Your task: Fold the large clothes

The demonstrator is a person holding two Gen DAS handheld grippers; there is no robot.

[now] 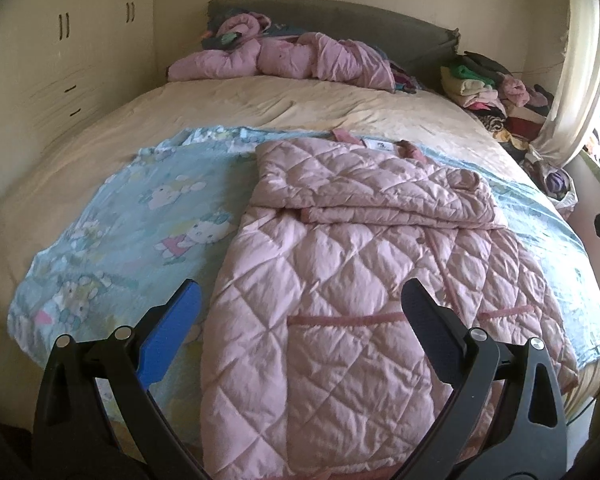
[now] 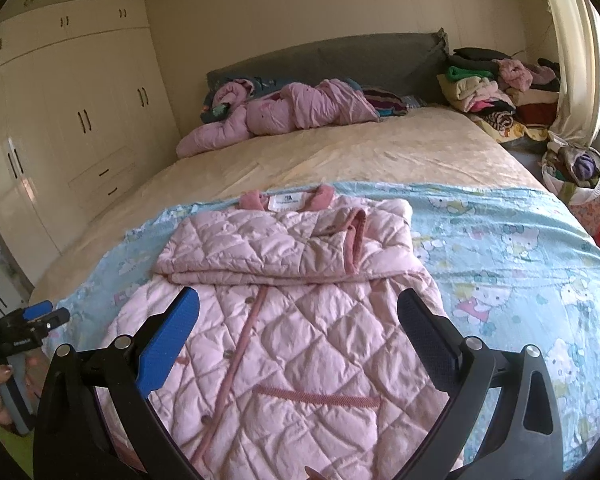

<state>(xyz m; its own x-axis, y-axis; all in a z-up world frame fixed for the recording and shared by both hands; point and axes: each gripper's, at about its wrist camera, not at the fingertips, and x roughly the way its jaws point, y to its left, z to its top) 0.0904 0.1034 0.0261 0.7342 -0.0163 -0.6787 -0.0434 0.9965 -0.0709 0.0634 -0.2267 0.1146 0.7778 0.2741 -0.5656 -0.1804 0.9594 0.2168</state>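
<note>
A pink quilted coat lies flat on a pale blue cartoon-print blanket spread over the near half of the bed, its collar toward the headboard and both sleeves folded across the chest. The left gripper hovers above the coat's lower half with its jaws wide apart, holding nothing. The right gripper hangs over the coat's middle, jaws likewise spread and empty. Another pink jacket lies crumpled by the headboard, and stacked clothes sit beside the bed.
</note>
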